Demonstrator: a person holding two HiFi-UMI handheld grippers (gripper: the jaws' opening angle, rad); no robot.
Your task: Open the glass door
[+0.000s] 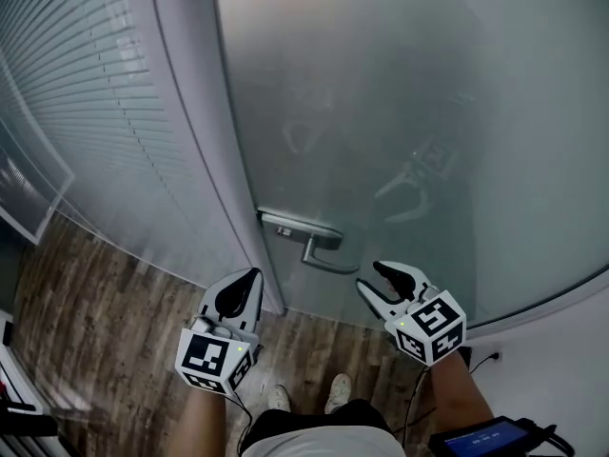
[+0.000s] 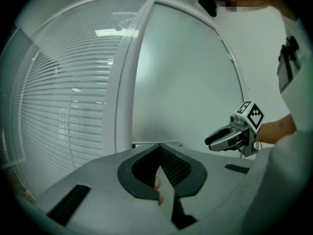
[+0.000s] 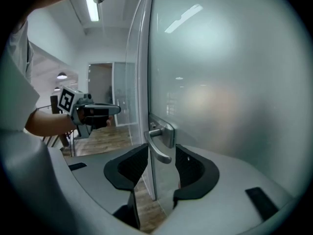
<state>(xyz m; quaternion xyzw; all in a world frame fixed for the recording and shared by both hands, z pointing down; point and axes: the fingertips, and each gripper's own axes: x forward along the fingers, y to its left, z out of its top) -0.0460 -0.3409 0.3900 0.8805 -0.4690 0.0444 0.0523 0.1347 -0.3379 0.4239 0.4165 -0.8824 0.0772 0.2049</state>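
The frosted glass door (image 1: 381, 112) stands shut ahead of me, with a metal lever handle (image 1: 324, 253) on a plate at its left edge. My right gripper (image 1: 369, 276) is open just right of and below the handle. In the right gripper view the handle (image 3: 155, 140) lies between the spread jaws of the right gripper (image 3: 162, 148), with gaps on both sides, and the door (image 3: 220, 82) fills the right. My left gripper (image 1: 249, 280) is shut and holds nothing, left of the handle by the door's frame. In the left gripper view the left gripper (image 2: 160, 147) points at the door (image 2: 186, 82).
A white door post (image 1: 205, 160) separates the door from a glass partition with slatted blinds (image 1: 86, 93). Wooden floor (image 1: 114, 303) lies below, with the person's shoes (image 1: 304, 395) near the door. A white wall (image 1: 571, 350) stands at the right. A blue-screened device (image 1: 485, 436) hangs at my right side.
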